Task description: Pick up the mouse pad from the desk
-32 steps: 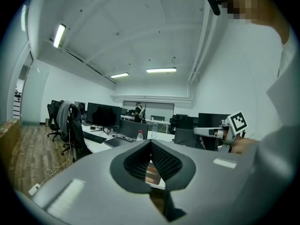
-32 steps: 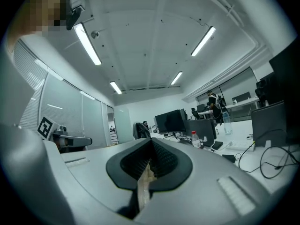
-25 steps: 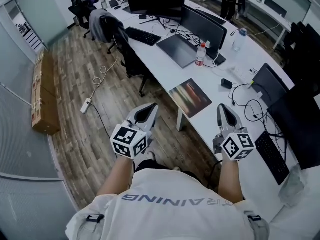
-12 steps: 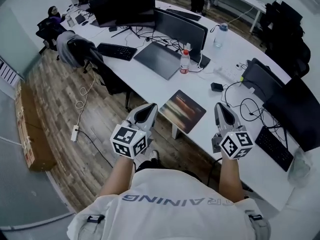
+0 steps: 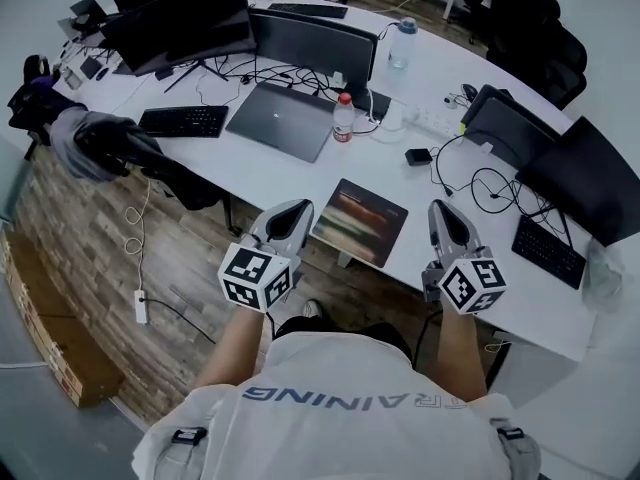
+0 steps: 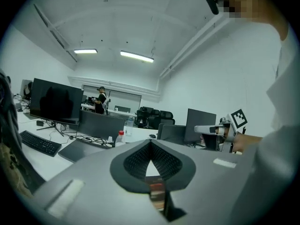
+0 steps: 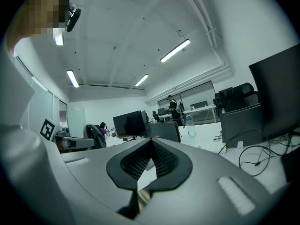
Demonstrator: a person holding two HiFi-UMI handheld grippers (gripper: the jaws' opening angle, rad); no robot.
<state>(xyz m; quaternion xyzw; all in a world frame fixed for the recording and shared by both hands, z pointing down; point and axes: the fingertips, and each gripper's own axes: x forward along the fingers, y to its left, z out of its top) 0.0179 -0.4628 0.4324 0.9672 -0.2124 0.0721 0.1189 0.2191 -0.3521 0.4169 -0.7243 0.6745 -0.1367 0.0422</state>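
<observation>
The mouse pad [image 5: 360, 221], dark with blurred coloured streaks, lies flat on the white desk [image 5: 270, 178] near its front edge. In the head view my left gripper [image 5: 296, 209] hangs just off the desk edge, left of the pad, with its jaws shut and nothing in them. My right gripper [image 5: 441, 209] hovers over the desk to the right of the pad, jaws also shut and empty. The pad sits between the two tips, untouched. In the left gripper view the closed jaws [image 6: 151, 142] show a sliver of the pad [image 6: 157, 194] below them. In the right gripper view the jaws [image 7: 151, 140] meet at the tip.
Behind the pad are a closed laptop [image 5: 282, 120], a red-capped bottle [image 5: 344, 118], a keyboard [image 5: 182, 120], monitors [image 5: 315, 43] and loose cables [image 5: 480, 183]. Another keyboard [image 5: 545, 251] lies at the right. A chair with a jacket [image 5: 110, 148] stands left; a power strip [image 5: 142, 306] lies on the floor.
The view has swung round toward the desk and both grippers have come closer to it. The mouse pad now lies between the two tips. Both jaws stay shut.
</observation>
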